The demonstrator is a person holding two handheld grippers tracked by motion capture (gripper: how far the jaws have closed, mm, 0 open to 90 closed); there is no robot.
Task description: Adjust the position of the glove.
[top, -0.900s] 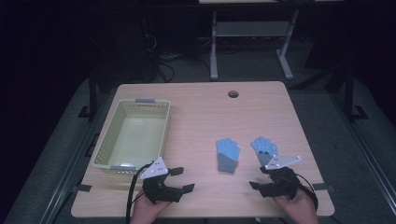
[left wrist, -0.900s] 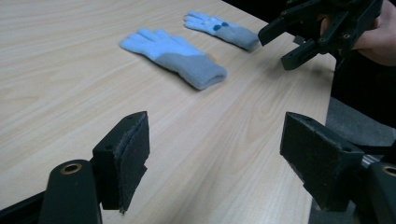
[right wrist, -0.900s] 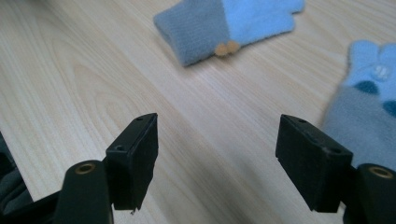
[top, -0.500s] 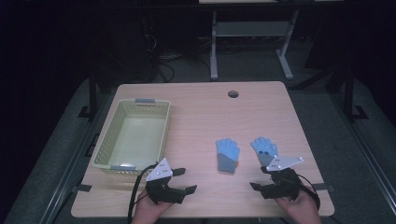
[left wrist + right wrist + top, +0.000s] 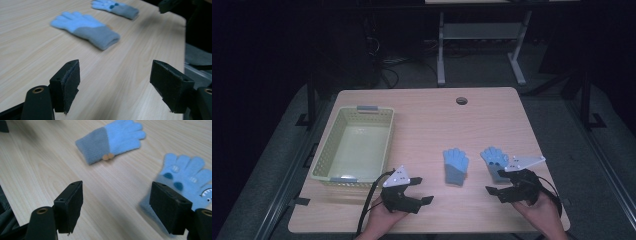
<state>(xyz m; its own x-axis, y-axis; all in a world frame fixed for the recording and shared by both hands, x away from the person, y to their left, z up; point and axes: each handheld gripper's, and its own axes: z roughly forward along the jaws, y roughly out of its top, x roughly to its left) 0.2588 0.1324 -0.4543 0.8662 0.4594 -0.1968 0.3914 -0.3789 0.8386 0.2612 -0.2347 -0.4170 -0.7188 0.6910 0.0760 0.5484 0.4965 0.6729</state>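
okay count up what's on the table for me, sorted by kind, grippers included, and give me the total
Gloves, blue with grey cuffs: 2, one plain, one with a printed pattern
Baskets, pale yellow-green: 1
Handheld grippers: 2, left gripper and right gripper, both with jaws apart
Total: 5

Dim lab: lone wooden table (image 5: 427, 115), cables (image 5: 387, 60) on floor.
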